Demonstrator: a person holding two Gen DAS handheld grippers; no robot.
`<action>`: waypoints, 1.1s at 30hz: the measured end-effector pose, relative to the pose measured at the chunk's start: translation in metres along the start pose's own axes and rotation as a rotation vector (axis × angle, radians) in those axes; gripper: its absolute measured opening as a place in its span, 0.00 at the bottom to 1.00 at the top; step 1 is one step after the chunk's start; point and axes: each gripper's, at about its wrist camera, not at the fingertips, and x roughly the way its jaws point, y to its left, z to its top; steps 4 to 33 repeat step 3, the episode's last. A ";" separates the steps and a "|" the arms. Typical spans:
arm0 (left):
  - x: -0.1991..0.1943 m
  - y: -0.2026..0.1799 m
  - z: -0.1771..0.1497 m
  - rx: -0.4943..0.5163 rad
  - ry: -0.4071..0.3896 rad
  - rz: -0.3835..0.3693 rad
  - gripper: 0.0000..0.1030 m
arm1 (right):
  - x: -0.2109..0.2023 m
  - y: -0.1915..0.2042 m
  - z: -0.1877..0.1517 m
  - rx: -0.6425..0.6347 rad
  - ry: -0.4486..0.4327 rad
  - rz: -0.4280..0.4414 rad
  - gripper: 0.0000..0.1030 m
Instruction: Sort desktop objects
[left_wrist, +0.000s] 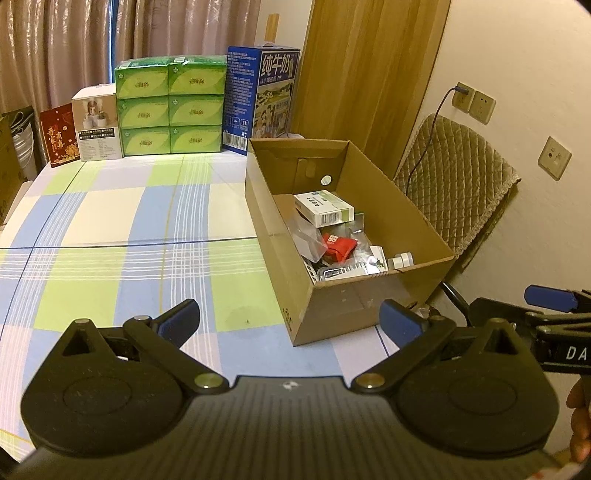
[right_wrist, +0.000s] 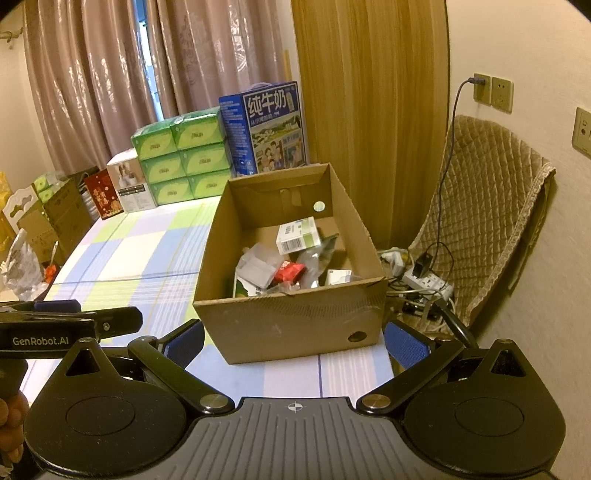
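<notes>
since the near checked tablecloth (left_wrist: 110, 266) lies bare and small items fill the cardboard box (right_wrist: 288, 321), sorting looks about done, with left gripper (left_wrist: 290, 319) and right gripper (right_wrist: 295, 341) both spread wide, holding nothing.

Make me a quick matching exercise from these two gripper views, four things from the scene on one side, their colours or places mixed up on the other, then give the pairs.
Things:
1. milk carton
2. tissue packs
3. small red packet
4. charger cable

Descriptions:
A. inside the cardboard box
B. green, stacked by the curtain
C. plugged into a wall socket
D. blue, standing behind the cardboard box

Pairs: 1-D, 2-B, 3-A, 4-C
</notes>
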 end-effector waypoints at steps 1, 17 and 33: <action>0.000 0.000 0.000 0.001 -0.003 0.004 0.99 | 0.000 0.000 0.000 -0.001 0.001 -0.001 0.98; -0.001 -0.001 -0.001 0.008 -0.016 0.006 0.99 | 0.001 0.000 -0.001 -0.004 0.004 -0.002 0.98; -0.001 -0.001 -0.001 0.008 -0.016 0.006 0.99 | 0.001 0.000 -0.001 -0.004 0.004 -0.002 0.98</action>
